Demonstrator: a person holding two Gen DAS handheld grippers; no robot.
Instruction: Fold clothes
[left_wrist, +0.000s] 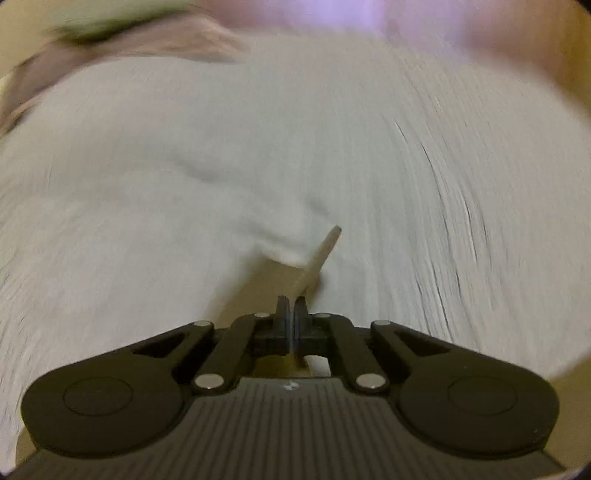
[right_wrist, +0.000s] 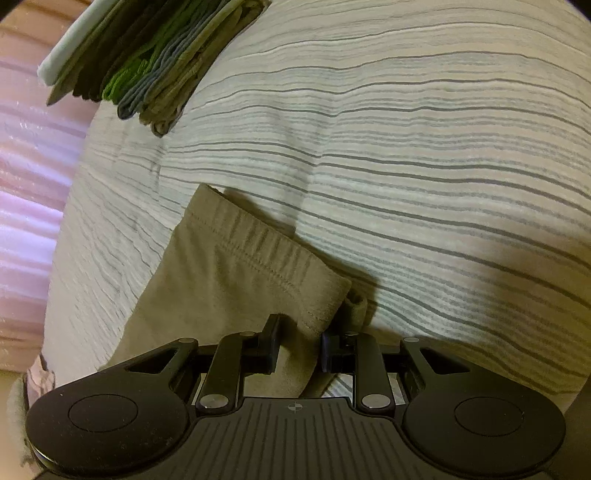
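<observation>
The left gripper (left_wrist: 291, 310) pinches a thin edge of the olive-tan garment (right_wrist: 236, 266) lying on the striped bedspread (right_wrist: 424, 177), while the right gripper (right_wrist: 299, 347) straddles its stitched hem with fingers apart, likely readying a fold near the folded stack (right_wrist: 147, 59).

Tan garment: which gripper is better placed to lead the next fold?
Left, probably. The left gripper is shut on the tan garment, while the right gripper is open, with the hem merely lying between its fingers over the striped bedspread.
</observation>
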